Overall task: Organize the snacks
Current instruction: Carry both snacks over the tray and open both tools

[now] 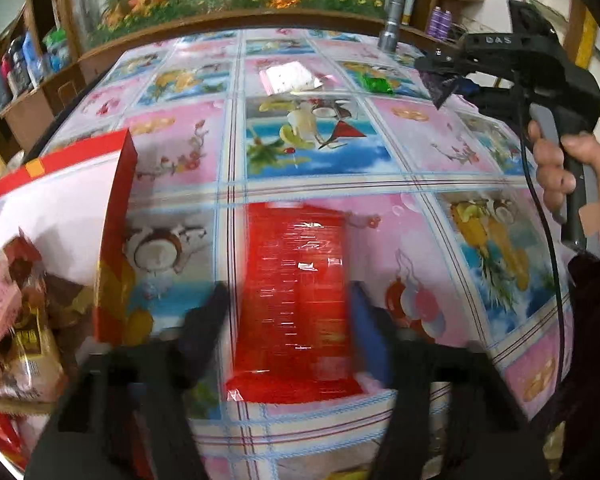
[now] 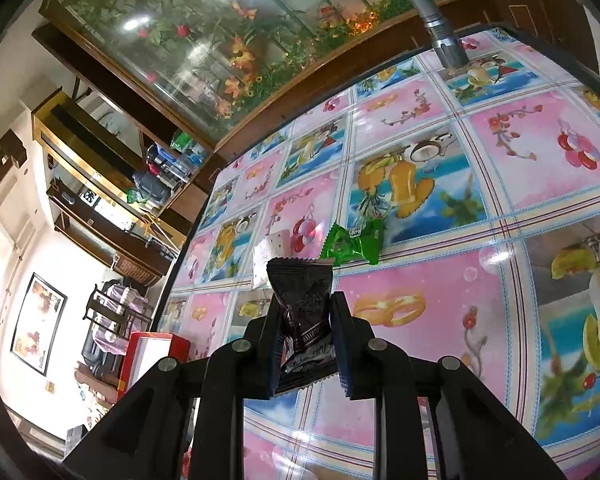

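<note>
Between my left gripper's (image 1: 288, 312) spread fingers a red wrapped packet (image 1: 296, 300) lies flat on the tablecloth (image 1: 440, 152), the fingers flanking it but not pinching it, so I judge I am mid-pickup on this side. Over on the right, my right gripper (image 2: 304, 320) is clamped on a dark snack packet (image 2: 302, 304), held clear above the table and tilted, the person's hand (image 1: 568, 168) wrapped round the grip. Next I would squeeze the left on the red packet and carry both to the open red box (image 1: 112, 240) at the left, where other snacks sit; a green packet (image 2: 354, 242) and a pale one (image 1: 290, 76) remain on the table.
</note>
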The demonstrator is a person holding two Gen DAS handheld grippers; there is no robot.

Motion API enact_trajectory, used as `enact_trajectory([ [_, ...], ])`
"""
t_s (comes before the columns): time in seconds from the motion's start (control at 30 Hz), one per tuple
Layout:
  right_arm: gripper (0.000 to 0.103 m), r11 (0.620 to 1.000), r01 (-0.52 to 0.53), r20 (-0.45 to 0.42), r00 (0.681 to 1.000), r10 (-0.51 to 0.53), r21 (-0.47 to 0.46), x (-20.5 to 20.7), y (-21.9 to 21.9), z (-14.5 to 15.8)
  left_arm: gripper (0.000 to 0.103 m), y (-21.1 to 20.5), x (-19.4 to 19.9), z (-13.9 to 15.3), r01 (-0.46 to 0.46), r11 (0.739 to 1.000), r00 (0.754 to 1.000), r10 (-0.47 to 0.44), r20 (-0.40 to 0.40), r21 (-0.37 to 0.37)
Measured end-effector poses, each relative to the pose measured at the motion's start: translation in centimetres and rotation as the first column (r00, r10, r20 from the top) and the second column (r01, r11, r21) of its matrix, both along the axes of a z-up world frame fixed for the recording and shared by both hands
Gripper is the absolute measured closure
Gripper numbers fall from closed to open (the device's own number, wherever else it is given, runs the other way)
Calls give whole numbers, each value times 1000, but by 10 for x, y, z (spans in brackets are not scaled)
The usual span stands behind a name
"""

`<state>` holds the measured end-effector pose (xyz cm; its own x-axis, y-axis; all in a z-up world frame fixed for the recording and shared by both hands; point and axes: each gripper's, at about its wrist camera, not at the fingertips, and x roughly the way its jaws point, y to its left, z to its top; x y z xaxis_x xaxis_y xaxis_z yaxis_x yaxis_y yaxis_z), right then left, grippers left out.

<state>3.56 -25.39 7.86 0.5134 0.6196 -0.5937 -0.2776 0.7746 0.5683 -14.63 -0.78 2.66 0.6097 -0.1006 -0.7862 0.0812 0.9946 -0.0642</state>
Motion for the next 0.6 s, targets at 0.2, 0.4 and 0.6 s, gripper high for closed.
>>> enact_trajectory([
  [0.2, 80, 1000, -8, 10, 1000, 8, 6, -1, 1, 3, 55, -2, -2, 3, 17, 999, 1000, -17, 22, -28],
  [0.4, 81, 998, -58, 18, 998, 57, 34, -5, 13, 3, 55, 3, -6, 21, 13, 999, 997, -11, 72, -31],
  [0.6, 81, 984, -173, 61, 984, 170, 47, -22, 56, 11, 55, 32, -13, 55, -49, 999, 983, 44, 181, 23],
])
